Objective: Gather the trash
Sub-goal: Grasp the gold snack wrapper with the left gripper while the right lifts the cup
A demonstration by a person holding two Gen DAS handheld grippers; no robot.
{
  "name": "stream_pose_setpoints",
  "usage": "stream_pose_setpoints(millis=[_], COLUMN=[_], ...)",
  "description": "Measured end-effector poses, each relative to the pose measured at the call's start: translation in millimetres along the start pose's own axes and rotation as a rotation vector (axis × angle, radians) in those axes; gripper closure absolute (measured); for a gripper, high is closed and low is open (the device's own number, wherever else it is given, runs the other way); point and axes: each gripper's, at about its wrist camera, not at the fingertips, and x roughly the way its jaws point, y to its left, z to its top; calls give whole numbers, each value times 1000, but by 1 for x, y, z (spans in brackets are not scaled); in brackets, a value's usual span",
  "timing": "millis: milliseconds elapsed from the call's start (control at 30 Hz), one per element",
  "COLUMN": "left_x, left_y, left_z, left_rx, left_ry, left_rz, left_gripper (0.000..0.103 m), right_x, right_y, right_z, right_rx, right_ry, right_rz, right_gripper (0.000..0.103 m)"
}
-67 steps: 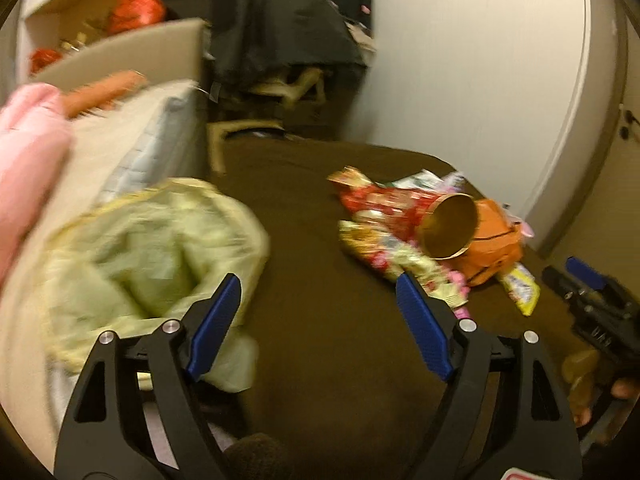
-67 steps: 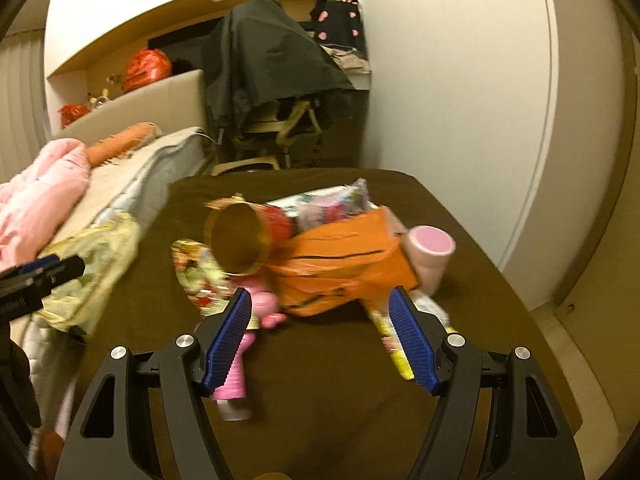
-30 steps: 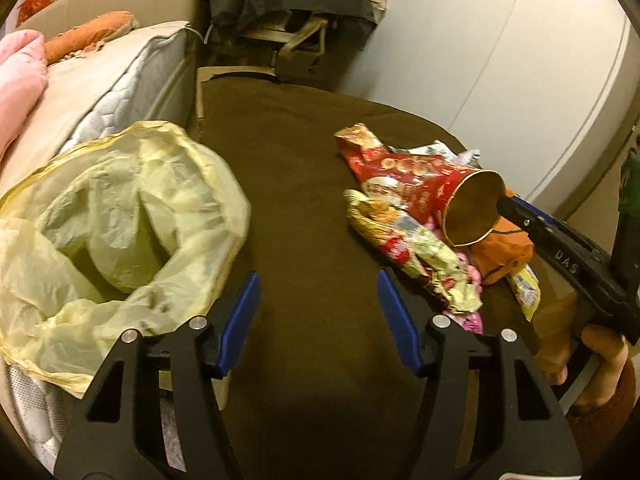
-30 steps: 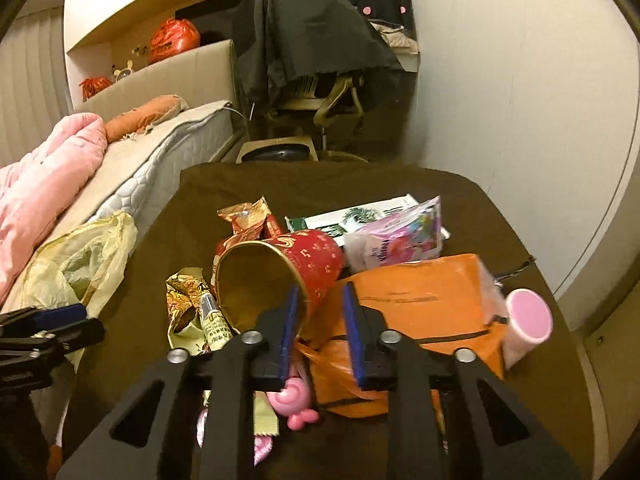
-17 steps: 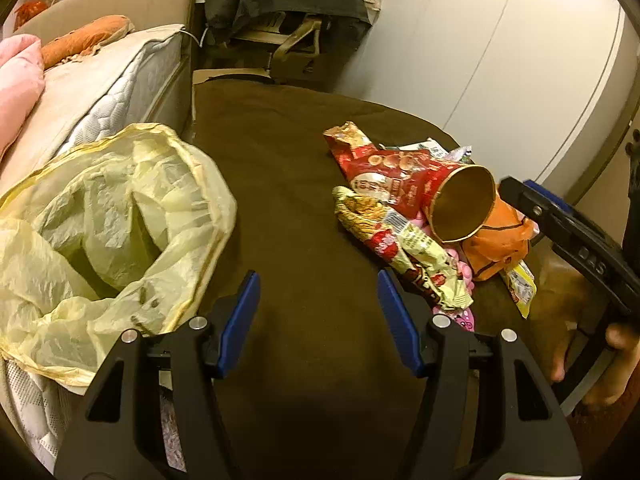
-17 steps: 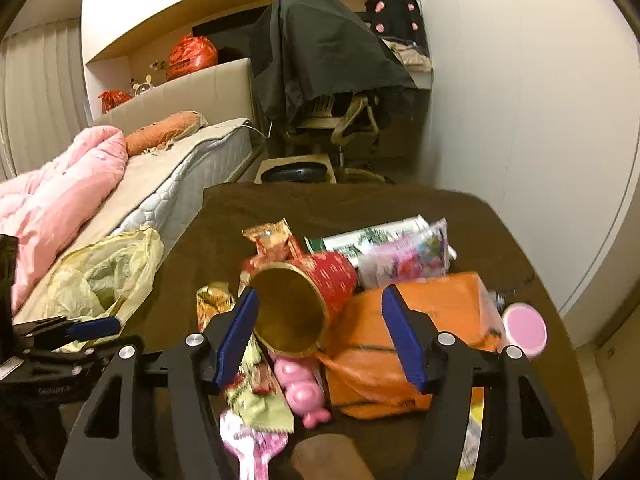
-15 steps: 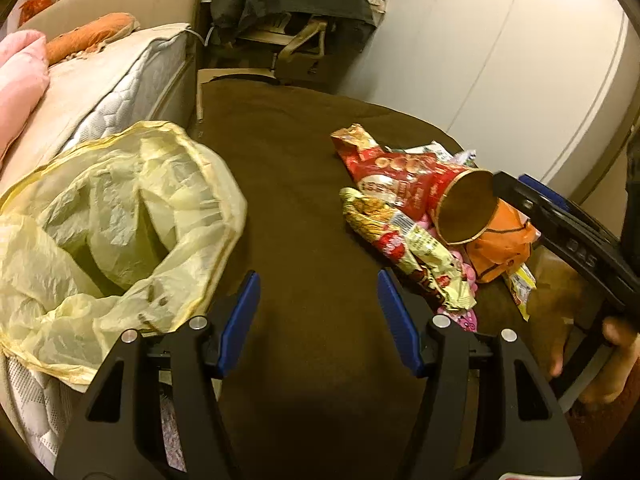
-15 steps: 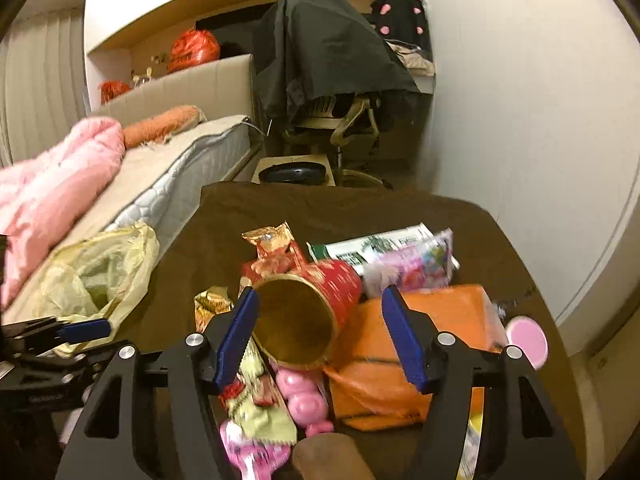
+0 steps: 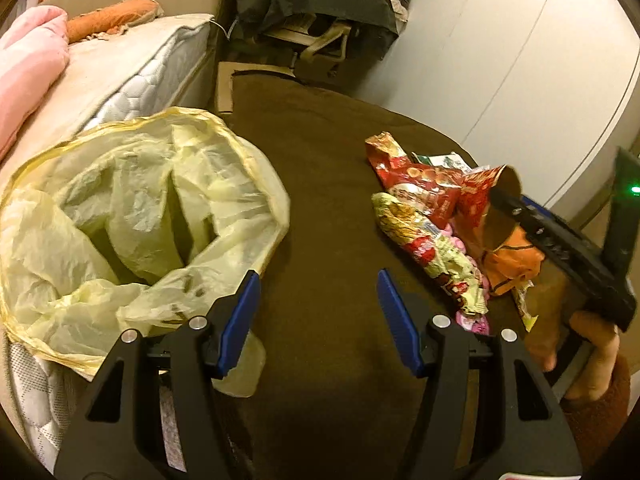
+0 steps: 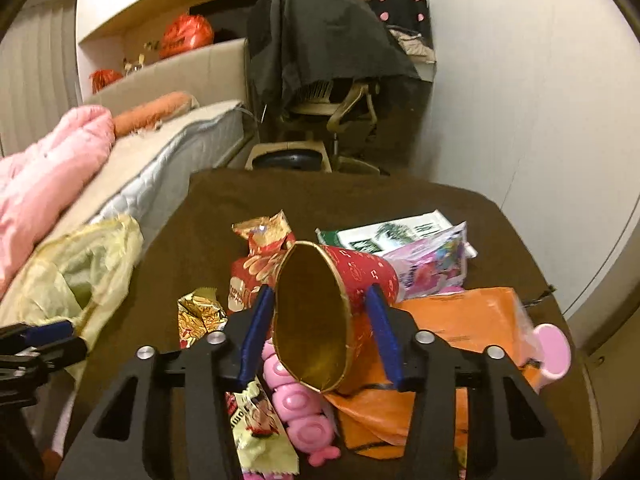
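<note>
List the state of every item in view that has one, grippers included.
Right gripper: shut on the red paper cup, squashing its rim oval.
Left gripper: open, holding nothing.
Red paper cup: on its side, mouth toward the camera.
Yellow trash bag: mouth wide open.
Red snack bag: torn open, lying flat.
Orange plastic bag: crumpled, under the cup.

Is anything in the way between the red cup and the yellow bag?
Nothing visible is. The right gripper squeezes the red cup, and only bare brown tabletop lies between it and the open yellow bag.
</note>
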Motion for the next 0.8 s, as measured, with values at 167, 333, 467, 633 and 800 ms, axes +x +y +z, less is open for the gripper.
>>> stream_pose_setpoints(millis=[167, 333, 467, 633, 800], left_x=[13, 44, 71, 72, 40], left_y=[-31, -66, -79, -77, -75], left_z=[8, 17, 18, 13, 15], left_rx=[57, 84, 92, 77, 122], left_ry=[19, 65, 127, 129, 32], left_rz=[-55, -74, -29, -37, -11], left_gripper=[45, 52, 71, 90, 91], right_x=[-38, -63, -73, -82, -85], right_y=[-27, -48, -56, -60, -56], right_z=[4, -2, -12, -20, -16], right_rx=[32, 63, 67, 74, 72], right_ry=[-49, -70, -66, -65, -75], right_rz=[-6, -27, -48, -32, -10], right_gripper=[62, 62, 62, 62, 62])
